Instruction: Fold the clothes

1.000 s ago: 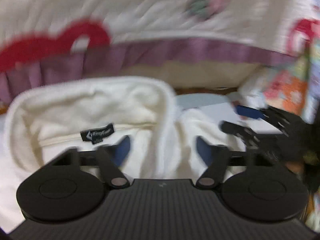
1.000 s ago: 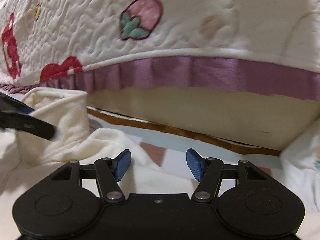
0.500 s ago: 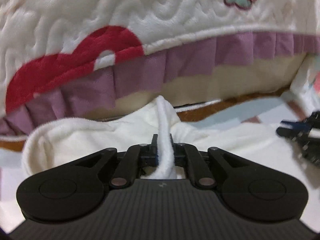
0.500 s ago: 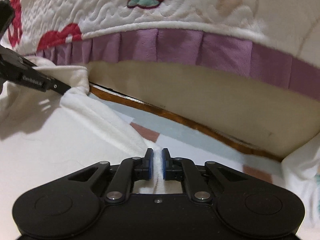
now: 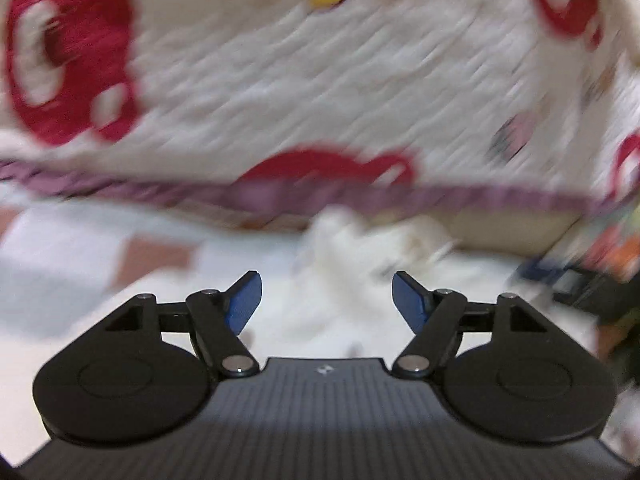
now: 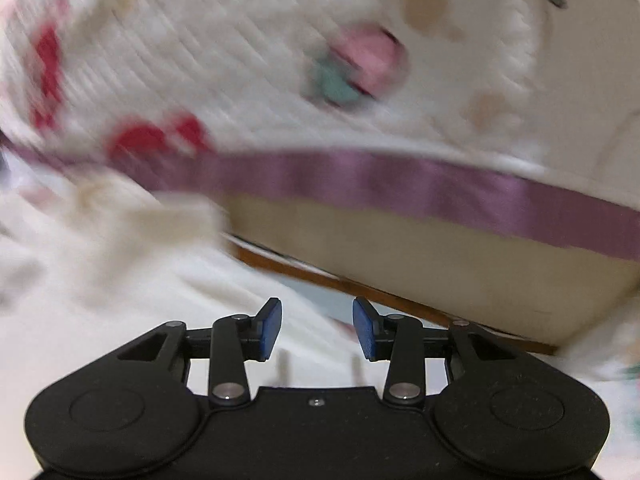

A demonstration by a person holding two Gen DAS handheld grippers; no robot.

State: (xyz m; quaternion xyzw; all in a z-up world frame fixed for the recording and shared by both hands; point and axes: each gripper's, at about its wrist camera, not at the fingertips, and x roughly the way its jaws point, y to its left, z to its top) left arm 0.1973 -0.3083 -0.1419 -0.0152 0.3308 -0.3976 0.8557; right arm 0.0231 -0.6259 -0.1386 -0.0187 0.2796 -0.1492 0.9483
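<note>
Cream fleece: the garment (image 5: 344, 248) is soft, pale and thick-piled, lying rumpled on the floor mat (image 5: 60, 276); both views are blurred, so seams and edges cannot be made out.
Left tongs: the left gripper (image 5: 326, 300) has its blue pads spreading apart, with nothing pinched; cloth lies below and beyond the gap but touches neither pad.
Garment from left tongs: a bunched ridge rises straight ahead of the tips and trails off to their right, toward a dark shape at the far right edge that is probably the other tool.
Right tongs: the right gripper (image 6: 316, 330) is also parting its pads, the gap narrower than the left one's; no fabric is between them.
Garment from right tongs: the bulk (image 6: 120, 248) lies ahead and to the left of the tips, a flatter layer running underneath them; to the right only mat and the bed base (image 6: 420, 256) show.
Long axis: judged to run crosswise, from one tool to the other, though blur makes this uncertain.
Nearer hand: the left tongs face the raised ridge head-on and seem better placed to take it.
Backdrop: a quilted bedspread (image 5: 320, 80) with red motifs and a purple frill (image 6: 360, 180) hangs beyond the cloth in both views.
Step, as judged: both grips let go; a fresh hold on an edge comes next.
</note>
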